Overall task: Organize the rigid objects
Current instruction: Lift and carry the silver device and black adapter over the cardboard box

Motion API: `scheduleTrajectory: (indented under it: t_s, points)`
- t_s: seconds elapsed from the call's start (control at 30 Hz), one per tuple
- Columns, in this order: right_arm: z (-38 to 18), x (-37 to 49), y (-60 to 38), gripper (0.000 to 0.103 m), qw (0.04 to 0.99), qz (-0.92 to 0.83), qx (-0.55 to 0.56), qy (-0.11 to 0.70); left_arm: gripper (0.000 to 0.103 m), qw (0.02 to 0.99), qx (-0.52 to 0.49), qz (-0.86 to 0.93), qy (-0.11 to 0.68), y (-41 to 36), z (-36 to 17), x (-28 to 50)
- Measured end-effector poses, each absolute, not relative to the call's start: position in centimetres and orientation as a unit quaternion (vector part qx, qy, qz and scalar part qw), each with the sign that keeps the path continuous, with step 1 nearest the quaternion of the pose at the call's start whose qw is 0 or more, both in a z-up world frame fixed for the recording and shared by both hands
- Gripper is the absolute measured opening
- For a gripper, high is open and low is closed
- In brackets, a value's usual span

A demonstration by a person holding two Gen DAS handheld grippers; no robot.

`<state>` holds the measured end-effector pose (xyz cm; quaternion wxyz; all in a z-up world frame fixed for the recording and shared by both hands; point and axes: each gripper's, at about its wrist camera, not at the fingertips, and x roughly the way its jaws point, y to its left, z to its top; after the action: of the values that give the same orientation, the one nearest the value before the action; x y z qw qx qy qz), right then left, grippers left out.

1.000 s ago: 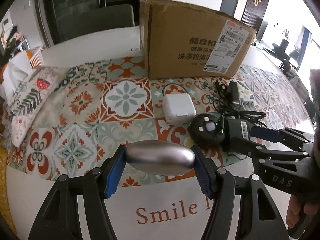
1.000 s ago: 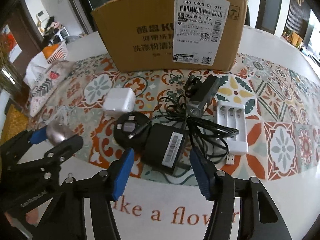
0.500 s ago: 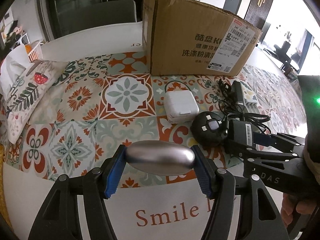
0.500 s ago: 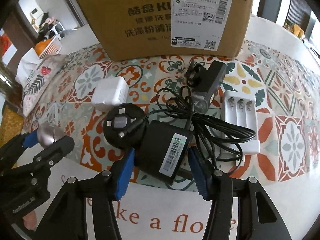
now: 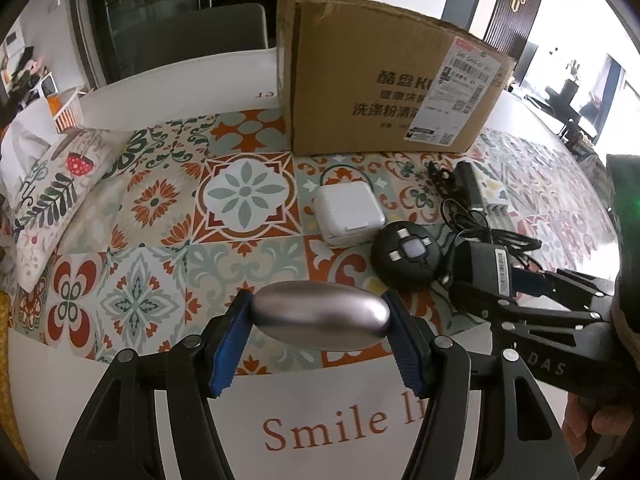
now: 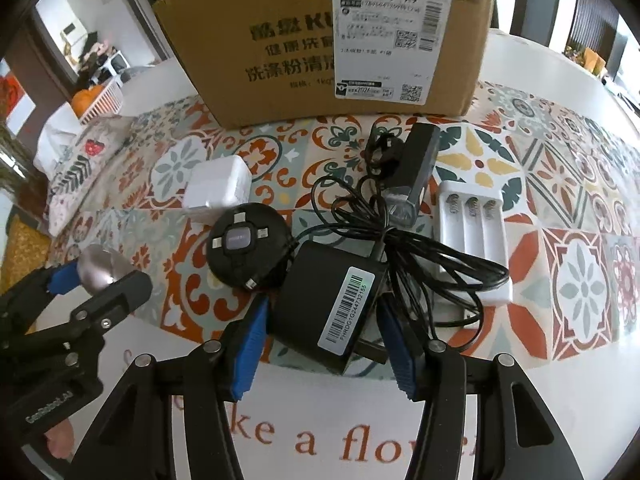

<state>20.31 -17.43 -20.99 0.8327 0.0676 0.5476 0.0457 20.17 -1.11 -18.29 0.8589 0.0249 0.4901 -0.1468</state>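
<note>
My left gripper (image 5: 318, 308) is shut on a smooth silver oval object (image 5: 320, 320), held end to end between its blue pads above the near edge of the patterned mat (image 5: 240, 196). The same oval (image 6: 100, 268) shows at the left of the right wrist view. My right gripper (image 6: 322, 320) is shut on a black power adapter (image 6: 320, 300) with a white barcode label, a pad against each side. The adapter's tangled black cable (image 6: 420, 248) trails behind it. In the left wrist view the adapter (image 5: 480, 268) sits between the right gripper's fingers at the right.
A cardboard box (image 5: 384, 76) stands at the back of the mat. In front of it lie a white square charger (image 5: 348, 212), a black round puck (image 5: 406, 254), a black oblong light (image 6: 412, 176) and a white battery holder (image 6: 472, 232). A patterned cushion (image 5: 44, 200) lies far left.
My right gripper has edged forward over the black adapter, and its pads now sit against the adapter's sides. The left gripper keeps still with the silver oval.
</note>
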Motion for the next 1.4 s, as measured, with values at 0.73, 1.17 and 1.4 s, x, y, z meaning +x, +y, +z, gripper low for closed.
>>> scheduleTrajectory:
  t_s: [0.73,1.17,1.4]
  points:
    - [-13.9,17.9,-19.5,0.055,0.875,0.058,0.090,0.473,0.064,0.886,0.036,-0.179,0.426,-3.9,-11.7,19.8]
    - [-8.9,19.6,-21.0,0.055,0.904,0.052,0.094,0.414,0.064,0.911,0.039,-0.186,0.366,-5.4,-6.1,21.7]
    - [-6.3,21.0,-21.6,0.055,0.917,0.052,0.090,0.385,0.064,0.922,0.039,-0.188,0.336,-6.1,-3.4,23.3]
